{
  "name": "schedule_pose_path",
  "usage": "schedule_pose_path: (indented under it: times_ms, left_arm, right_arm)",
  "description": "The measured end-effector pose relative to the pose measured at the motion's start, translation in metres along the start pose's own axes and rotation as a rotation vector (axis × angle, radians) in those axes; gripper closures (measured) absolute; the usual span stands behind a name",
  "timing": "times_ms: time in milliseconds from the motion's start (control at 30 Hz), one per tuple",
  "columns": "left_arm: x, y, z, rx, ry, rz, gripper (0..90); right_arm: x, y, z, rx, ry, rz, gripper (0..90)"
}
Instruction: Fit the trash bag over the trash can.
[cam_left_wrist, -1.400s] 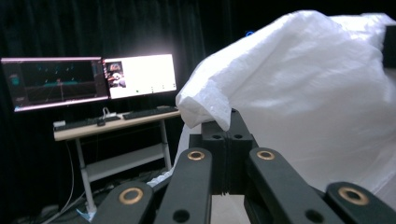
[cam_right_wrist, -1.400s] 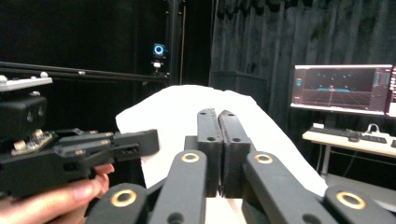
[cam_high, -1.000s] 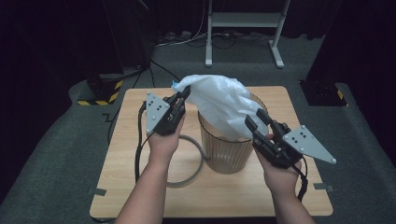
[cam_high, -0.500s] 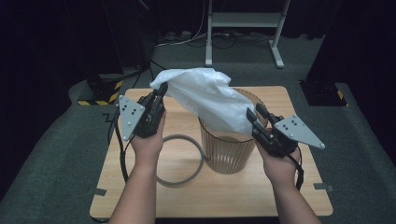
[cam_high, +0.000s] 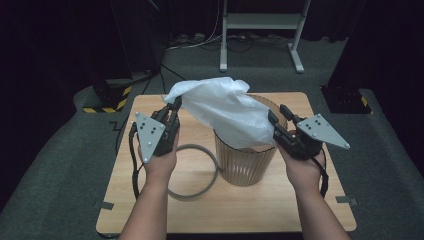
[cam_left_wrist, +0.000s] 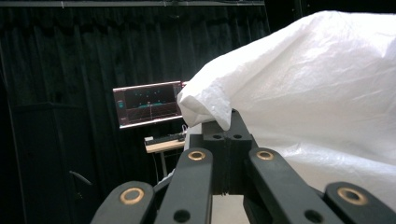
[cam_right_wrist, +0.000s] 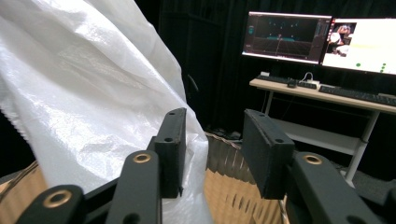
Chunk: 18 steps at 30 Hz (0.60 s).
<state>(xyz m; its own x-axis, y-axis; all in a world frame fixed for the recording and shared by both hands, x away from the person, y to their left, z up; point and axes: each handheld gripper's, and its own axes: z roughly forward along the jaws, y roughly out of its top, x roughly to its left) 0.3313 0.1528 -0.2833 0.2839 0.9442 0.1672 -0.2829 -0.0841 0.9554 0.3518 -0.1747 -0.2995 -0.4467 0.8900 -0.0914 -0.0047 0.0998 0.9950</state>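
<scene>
A crinkled white plastic bag (cam_high: 225, 112) — thin, woven-looking film with a faint sheen — drapes over the mouth of a ribbed, translucent brownish bin (cam_high: 246, 160), a round, slightly tapered cylinder standing near the centre of the pale wood-grain counter (cam_high: 280, 210). The bag's bulk rises toward 11 o'clock of the bin, well above its rim.

The left hand-held gripper (cam_high: 172, 107) is clenched on the bag's upper corner at about 10 o'clock from the bin; in the left gripper view its black jaws meet with a fold of film (cam_left_wrist: 205, 105) pinched between them. The right hand-held gripper (cam_high: 277, 116) sits at the bin's 2 o'clock rim, released — in the right gripper view its two flat black pads stand apart, the bag (cam_right_wrist: 84, 93) lying against the outer side of one and the corrugated bin wall (cam_right_wrist: 229, 186) below the gap.

A smooth grey ring (cam_high: 192, 172) lies flat on the counter at 9 o'clock, just beside the bin.
</scene>
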Motion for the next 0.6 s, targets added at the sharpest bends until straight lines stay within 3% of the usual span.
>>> schedule_pose_path:
  times_ms: [367, 500, 600]
  left_arm:
    - [-0.004, -0.006, 0.008, 0.022, -0.003, 0.001, 90.0]
    - [-0.002, -0.006, 0.008, 0.022, -0.001, -0.006, 89.9]
    - [-0.002, -0.005, 0.007, 0.014, 0.004, -0.007, 90.0]
  right_arm:
    - [0.000, -0.028, -0.065, -0.038, 0.018, 0.078, 55.5]
    - [0.007, -0.036, -0.069, -0.030, 0.045, 0.081, 54.3]
    - [0.015, -0.041, -0.063, -0.002, 0.073, 0.077, 55.6]
